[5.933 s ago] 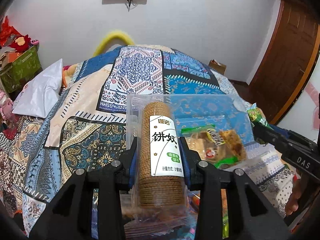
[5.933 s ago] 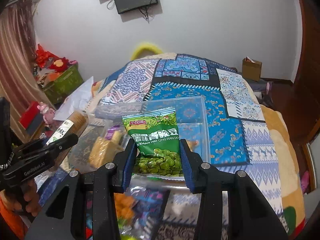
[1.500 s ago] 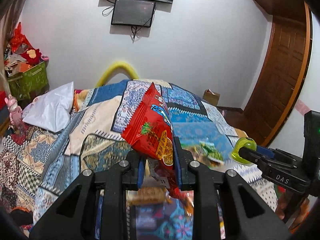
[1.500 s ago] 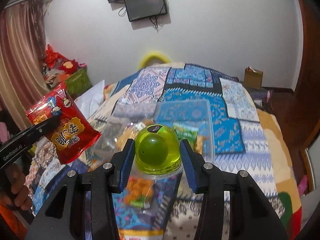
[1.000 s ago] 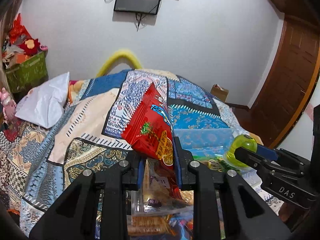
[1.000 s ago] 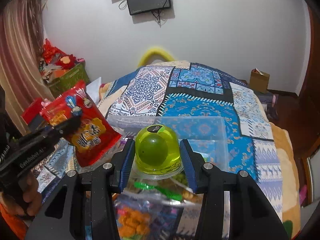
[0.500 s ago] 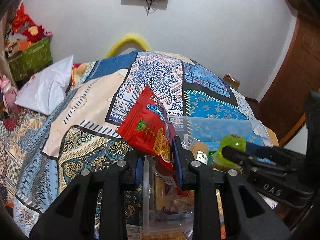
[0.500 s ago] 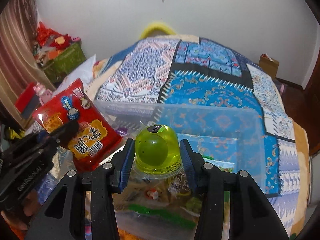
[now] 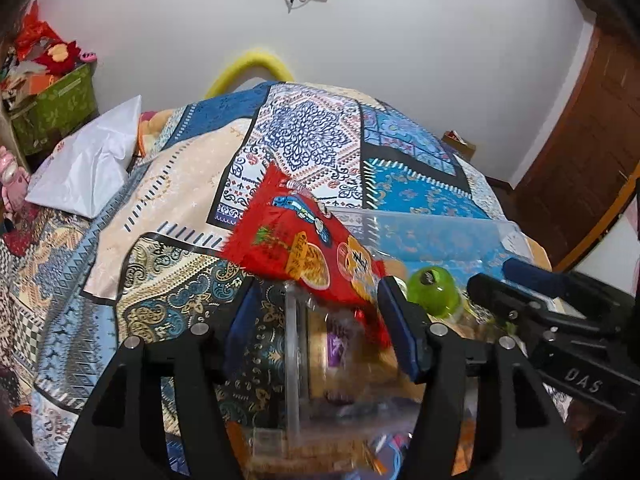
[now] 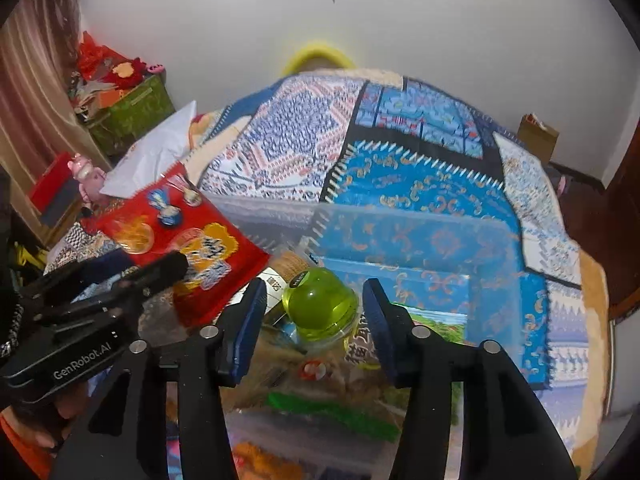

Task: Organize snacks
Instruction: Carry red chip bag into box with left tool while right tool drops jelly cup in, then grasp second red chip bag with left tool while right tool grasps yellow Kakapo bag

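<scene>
**A:** Left wrist view first: where's the red bag [image 9: 298,250]?

**B:** It lies tilted over the near-left corner of the clear bin [image 9: 424,236], its lower end down between the fingers of the left gripper [image 9: 320,312]. Those jaws have just been opening. The left pad is clear of it; the right pad sits against the bag's edge, though I can't tell whether it presses.

**A:** And from the right wrist?

**B:** Same bag [image 10: 180,240], seen from the side, resting on the bin's left wall [image 10: 264,216] with the left gripper [image 10: 160,272] just below it. A hand [image 10: 48,420] shows under that gripper.

**A:** The jelly cup?

**B:** The green cup [image 10: 320,304] sits between the fingers of the right gripper [image 10: 314,312], on top of the packets inside the bin. Those jaws have just been opening too, and there is a gap on both sides of the cup. In the left view the cup [image 9: 430,292] shows beside the right gripper's fingers [image 9: 504,292].

**A:** What's around it?

**B:** A biscuit roll [image 10: 286,266] lies just behind the cup, more packets below. The bin rests on a patchwork quilt [image 10: 420,184] covering a bed, with a white pillow [image 9: 88,164] to the left.
</scene>
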`<state>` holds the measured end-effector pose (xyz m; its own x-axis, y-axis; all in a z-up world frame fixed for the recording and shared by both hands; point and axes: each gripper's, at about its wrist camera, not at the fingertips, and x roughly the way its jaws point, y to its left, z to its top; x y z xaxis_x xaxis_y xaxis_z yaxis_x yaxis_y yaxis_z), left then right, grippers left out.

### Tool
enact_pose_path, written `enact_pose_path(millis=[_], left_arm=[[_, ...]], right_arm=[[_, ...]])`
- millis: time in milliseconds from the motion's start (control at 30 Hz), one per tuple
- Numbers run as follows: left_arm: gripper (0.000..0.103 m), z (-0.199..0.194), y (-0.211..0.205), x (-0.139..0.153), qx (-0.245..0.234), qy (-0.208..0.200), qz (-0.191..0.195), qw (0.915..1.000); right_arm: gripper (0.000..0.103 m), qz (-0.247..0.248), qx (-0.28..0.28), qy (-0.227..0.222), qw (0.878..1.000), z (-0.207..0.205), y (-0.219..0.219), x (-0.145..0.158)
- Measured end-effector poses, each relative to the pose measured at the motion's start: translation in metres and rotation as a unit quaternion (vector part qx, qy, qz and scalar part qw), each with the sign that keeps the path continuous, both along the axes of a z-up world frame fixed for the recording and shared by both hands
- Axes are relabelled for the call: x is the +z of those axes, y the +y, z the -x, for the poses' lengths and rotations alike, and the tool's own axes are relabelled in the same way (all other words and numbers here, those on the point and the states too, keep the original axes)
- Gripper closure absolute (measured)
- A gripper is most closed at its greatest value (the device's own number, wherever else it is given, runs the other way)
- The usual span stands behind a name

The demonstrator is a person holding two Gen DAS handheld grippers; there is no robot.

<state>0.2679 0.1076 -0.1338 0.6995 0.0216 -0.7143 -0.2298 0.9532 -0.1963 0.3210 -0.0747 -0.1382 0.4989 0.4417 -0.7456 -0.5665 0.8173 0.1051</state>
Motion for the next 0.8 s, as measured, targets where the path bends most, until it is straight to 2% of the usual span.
enact_pose_path(millis=[233,433,800], left_arm=[[0.039,0.041,-0.006,0.029,-0.006,-0.02,-0.012,0.9997],[0.034,0.084,-0.016,0.049,-0.015,-0.032,-0.018,0.9992],[0.034,0.147,-0.05,0.043,-0.046,-0.01,-0.016,0.9988]], right_arm=[[0.048,-0.013,0.001,-0.03,0.999,0.032,-0.019,0.026],[0.039,-0.026,-0.002,-0.054,0.998,0.068,-0.037,0.041],[0.035,-0.024,-0.017,-0.057,0.998,0.127,-0.076,0.032]])
